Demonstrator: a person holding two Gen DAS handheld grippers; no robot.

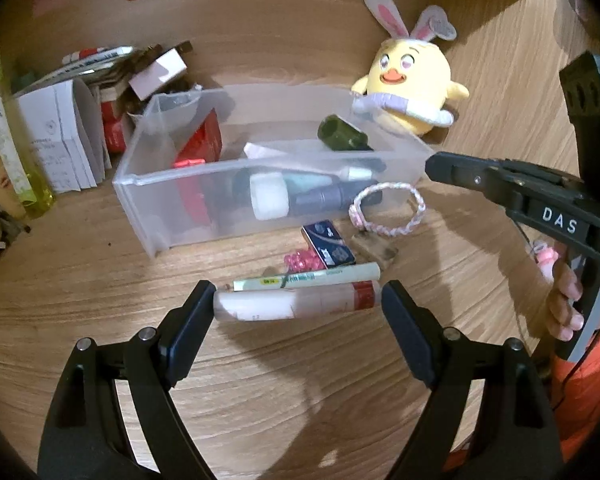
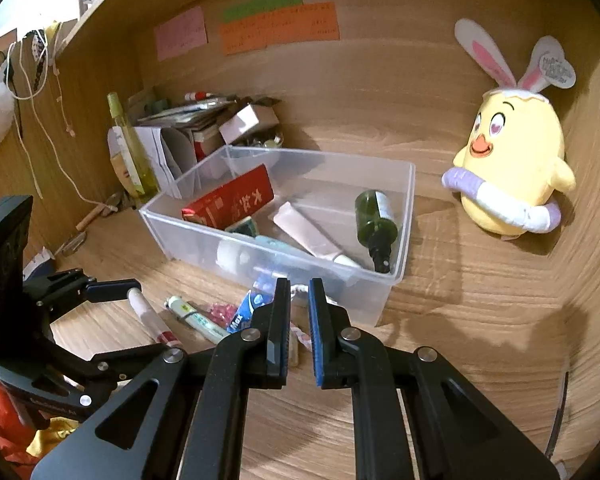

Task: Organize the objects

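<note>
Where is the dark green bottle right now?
The dark green bottle lies inside the clear plastic bin, at its right end in the right wrist view, beside a pale tube.

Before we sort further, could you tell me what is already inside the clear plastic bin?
Inside the clear bin: red box, pink tube, dark green bottle, white-capped container. Anything beneath them is hidden.
</note>
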